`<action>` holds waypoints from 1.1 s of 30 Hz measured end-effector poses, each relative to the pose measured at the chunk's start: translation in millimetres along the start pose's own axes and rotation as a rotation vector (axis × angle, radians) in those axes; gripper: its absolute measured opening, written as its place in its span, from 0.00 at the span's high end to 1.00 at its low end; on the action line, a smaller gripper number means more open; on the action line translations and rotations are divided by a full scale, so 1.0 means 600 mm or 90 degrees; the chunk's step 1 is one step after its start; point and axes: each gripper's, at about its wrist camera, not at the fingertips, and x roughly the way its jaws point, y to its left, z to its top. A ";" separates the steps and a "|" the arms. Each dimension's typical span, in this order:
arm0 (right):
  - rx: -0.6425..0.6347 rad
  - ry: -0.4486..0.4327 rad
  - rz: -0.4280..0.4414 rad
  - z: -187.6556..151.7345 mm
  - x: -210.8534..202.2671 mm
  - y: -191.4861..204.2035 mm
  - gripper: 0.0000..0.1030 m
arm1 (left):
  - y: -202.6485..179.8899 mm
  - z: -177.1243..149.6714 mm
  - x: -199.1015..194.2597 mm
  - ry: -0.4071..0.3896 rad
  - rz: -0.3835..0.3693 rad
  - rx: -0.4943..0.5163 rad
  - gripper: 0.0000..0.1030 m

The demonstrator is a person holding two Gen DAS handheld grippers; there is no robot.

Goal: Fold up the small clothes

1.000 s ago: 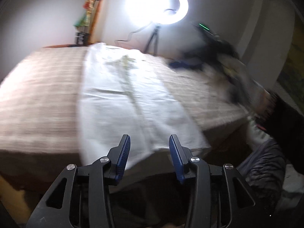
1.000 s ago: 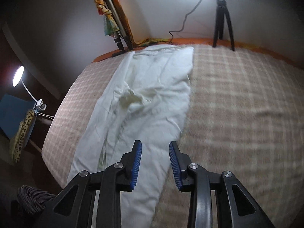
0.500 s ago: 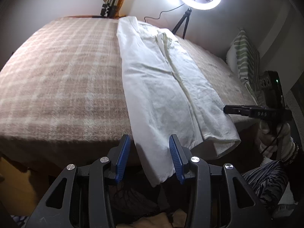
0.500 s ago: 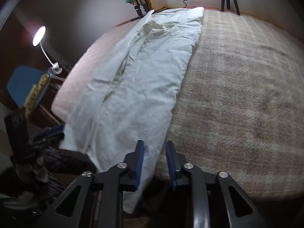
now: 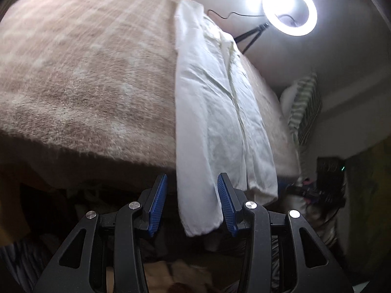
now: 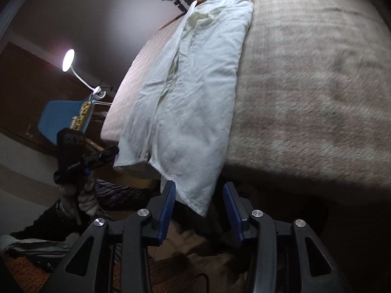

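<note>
- Two grippers are lined up at the near edge of the bed (image 5: 85,92), one per hanging hem corner.
- left gripper (image 5: 192,204): jaws part-open, nothing gripped; one corner of the white garment (image 5: 210,127) hangs between the pads, apparently for a pinch.
- The garment is laid lengthwise, far edge to near edge, hem draped over.
- right gripper (image 6: 199,211): jaws have just been opening, other corner between them, not pressed.

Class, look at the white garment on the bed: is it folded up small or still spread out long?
Spread out: the white cotton garment lies full length across the checked blanket, its hem hanging over the bed edge.
</note>
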 end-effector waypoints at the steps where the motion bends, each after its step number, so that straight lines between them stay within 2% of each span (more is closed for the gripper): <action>1: 0.001 0.005 0.005 0.002 0.006 -0.002 0.53 | 0.003 0.002 0.005 0.010 -0.007 -0.004 0.60; 4: 0.012 0.029 0.029 0.006 0.030 -0.010 0.53 | 0.006 0.004 0.023 0.033 -0.015 -0.007 0.63; 6: 0.014 0.042 0.039 0.010 0.044 -0.012 0.54 | 0.007 0.008 0.038 0.049 -0.030 -0.018 0.73; 7: 0.012 0.045 0.043 0.010 0.045 -0.011 0.54 | 0.009 0.008 0.042 0.055 -0.036 -0.025 0.82; 9: 0.010 0.048 0.063 0.017 0.054 -0.009 0.56 | 0.008 0.010 0.043 0.059 -0.038 -0.025 0.85; 11: 0.014 0.052 0.080 0.020 0.062 -0.008 0.68 | 0.000 0.009 0.037 0.061 -0.041 -0.012 0.91; 14: 0.020 0.060 0.115 0.016 0.063 -0.002 0.88 | -0.011 0.011 0.028 0.063 -0.056 -0.008 0.93; 16: 0.023 0.046 0.131 0.016 0.053 0.002 0.93 | -0.016 0.014 0.025 0.063 -0.064 -0.007 0.93; 22: 0.061 -0.028 0.184 0.031 0.013 0.010 0.95 | -0.045 0.040 0.004 0.046 -0.096 -0.005 0.94; 29: 0.084 -0.110 0.177 0.087 -0.024 0.014 0.95 | -0.075 0.118 -0.019 0.004 -0.109 0.007 0.94; 33: 0.109 -0.147 0.168 0.133 -0.037 0.004 0.95 | -0.077 0.171 -0.006 -0.004 -0.092 0.011 0.94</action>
